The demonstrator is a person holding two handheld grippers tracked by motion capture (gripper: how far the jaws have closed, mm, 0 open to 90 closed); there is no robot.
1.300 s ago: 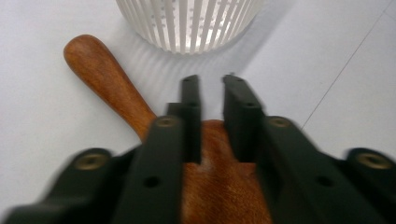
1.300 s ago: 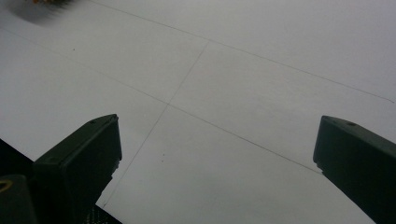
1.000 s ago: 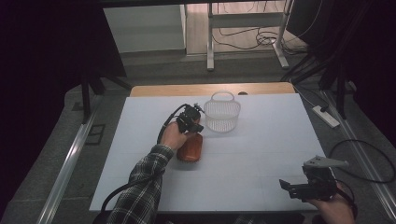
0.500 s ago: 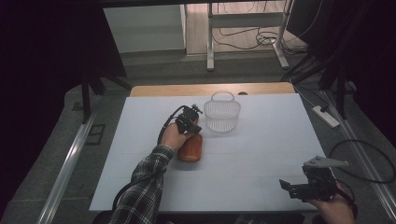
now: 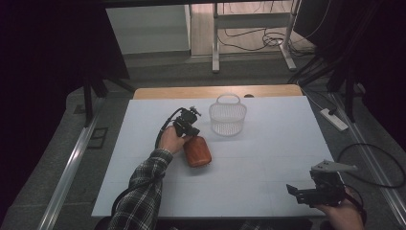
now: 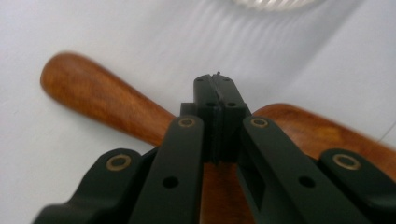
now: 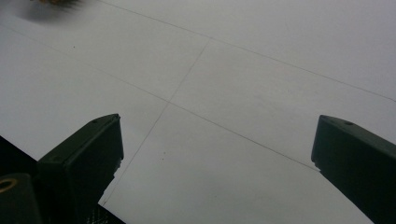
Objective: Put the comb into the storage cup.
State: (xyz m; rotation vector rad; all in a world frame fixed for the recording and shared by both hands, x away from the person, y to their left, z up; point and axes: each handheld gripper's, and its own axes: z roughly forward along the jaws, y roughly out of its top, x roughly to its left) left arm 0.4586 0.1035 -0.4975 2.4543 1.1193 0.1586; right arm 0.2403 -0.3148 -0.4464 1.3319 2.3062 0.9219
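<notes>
Right gripper [image 5: 306, 192]: at 5 o'clock on the white table [image 5: 268, 158], nearest the person. Its jaws stand spread wide with nothing between them; in the right gripper view the bare tabletop lies below them.

Left gripper [image 5: 191, 136]: near table centre, toward 10 o'clock from the right gripper. In the left gripper view its jaws are pressed together. Whether a thin edge of the wood is nipped between the tips cannot be told.

Wooden paddle-shaped piece [image 5: 197, 152]: reddish-brown, lying flat on the table, touching or directly under the left gripper. In the left gripper view the wood [image 6: 100, 95] extends toward 10 o'clock as a rounded handle-like end, and toward 4 o'clock as a broader part.

White wire basket [image 5: 228, 117]: upright with its handle raised, at 1 o'clock from the wooden piece, near but apart from it.

Step in hand (judgement): securing the wooden piece with the left gripper, probably for transfer toward the basket.

Technique (judgement):
- Confirm a true pinch before lifting; closed tips resting on top will slide off smooth wood.
- Grip near the neck where the handle meets the broad part, for balance.
- Lift level and clear the basket rim before lowering.
- Keep the right gripper parked at 5 o'clock, out of the path.
</notes>
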